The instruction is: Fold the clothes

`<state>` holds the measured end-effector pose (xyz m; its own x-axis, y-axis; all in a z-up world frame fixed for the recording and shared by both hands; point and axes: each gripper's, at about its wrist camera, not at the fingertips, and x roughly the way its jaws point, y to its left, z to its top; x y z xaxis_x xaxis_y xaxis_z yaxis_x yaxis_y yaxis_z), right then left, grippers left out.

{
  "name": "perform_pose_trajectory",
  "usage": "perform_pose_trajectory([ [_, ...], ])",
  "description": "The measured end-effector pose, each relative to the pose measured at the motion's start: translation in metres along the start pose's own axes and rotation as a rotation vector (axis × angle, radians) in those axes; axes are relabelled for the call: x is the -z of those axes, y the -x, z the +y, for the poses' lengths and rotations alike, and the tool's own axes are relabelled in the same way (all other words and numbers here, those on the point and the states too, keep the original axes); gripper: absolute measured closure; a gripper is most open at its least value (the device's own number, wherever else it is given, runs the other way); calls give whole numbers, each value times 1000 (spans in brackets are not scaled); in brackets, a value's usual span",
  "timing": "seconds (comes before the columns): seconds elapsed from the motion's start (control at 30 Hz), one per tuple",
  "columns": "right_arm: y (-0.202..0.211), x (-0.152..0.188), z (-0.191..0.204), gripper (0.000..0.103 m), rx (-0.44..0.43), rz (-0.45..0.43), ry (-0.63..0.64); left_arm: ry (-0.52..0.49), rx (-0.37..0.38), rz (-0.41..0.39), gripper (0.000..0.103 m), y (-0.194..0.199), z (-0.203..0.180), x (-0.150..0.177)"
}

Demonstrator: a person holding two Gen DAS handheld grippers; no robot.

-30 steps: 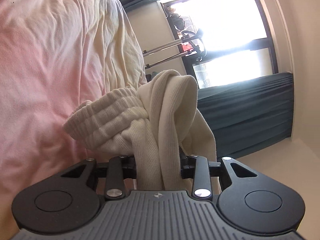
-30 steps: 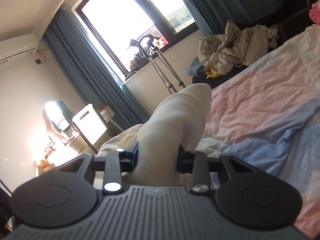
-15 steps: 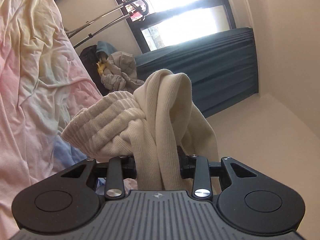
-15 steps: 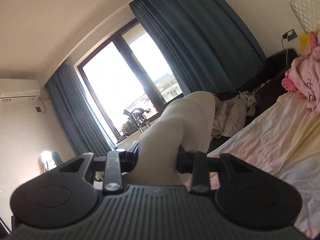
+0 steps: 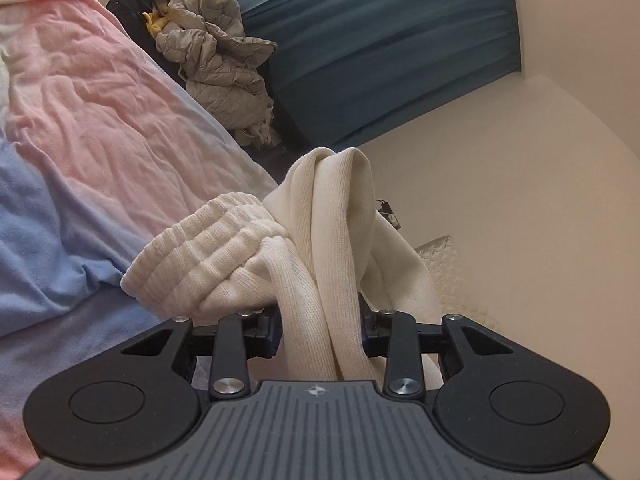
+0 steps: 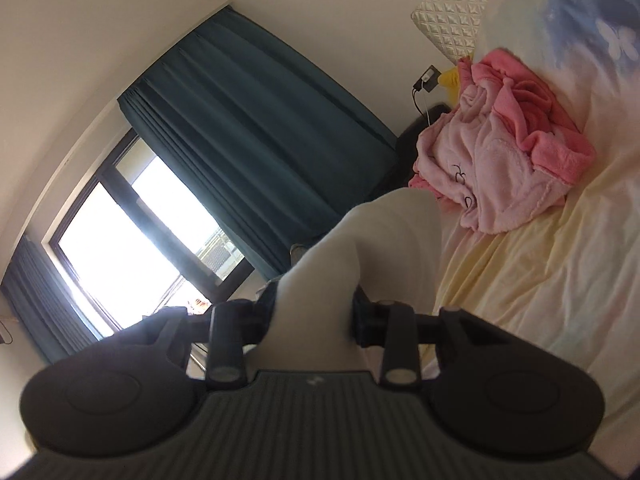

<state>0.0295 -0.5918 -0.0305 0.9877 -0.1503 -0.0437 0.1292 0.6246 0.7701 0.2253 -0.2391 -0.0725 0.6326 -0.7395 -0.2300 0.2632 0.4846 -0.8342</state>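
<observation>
Bedroom: one pastel bed sheet [image 5: 100,128] at frame left. One cream knit garment [image 5: 320,248] is clamped by the left gripper [image 5: 320,332] and by the right gripper [image 6: 312,320]; one pink robe [image 6: 500,160] upper right.

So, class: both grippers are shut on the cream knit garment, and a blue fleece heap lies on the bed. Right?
Not quite. The fleece heap on the bed is pink, as the right wrist view shows. Both the left gripper and right gripper are shut on the cream knit garment.
</observation>
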Motion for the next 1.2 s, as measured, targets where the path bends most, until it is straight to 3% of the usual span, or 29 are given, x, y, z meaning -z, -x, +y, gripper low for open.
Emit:
perform_pose_trajectory([
  [0.17, -26, 17, -69, 66, 120, 27, -167, -73, -32, 70, 65, -47, 17, 12],
  [0.33, -34, 44, -145, 63, 226, 75, -496, -144, -10, 126, 62, -65, 28, 22],
  [0.5, -33, 52, -151, 62, 257, 84, -501, -129, 3, 144, 58, -61, 37, 27],
  [0.6, -34, 48, -137, 57, 307, 85, -420, -170, -21, 173, 55, -52, 29, 27],
  [0.7, -30, 40, -117, 49, 405, 51, -297, -275, -62, 208, 38, -41, 14, 27],
  [0.8, -23, 34, -87, 47, 481, -11, -124, -363, -94, 237, 27, -25, -1, 27],
  [0.9, -17, 32, -54, 44, 503, -61, 43, -463, -132, 227, 17, -1, -17, 24],
  [1.03, -10, 36, -16, 44, 460, -66, 177, -589, -198, 164, 12, 38, -35, 12],
  [1.2, -2, 56, 41, 44, 344, 13, 371, -721, -316, 86, 8, 111, -55, -6],
])
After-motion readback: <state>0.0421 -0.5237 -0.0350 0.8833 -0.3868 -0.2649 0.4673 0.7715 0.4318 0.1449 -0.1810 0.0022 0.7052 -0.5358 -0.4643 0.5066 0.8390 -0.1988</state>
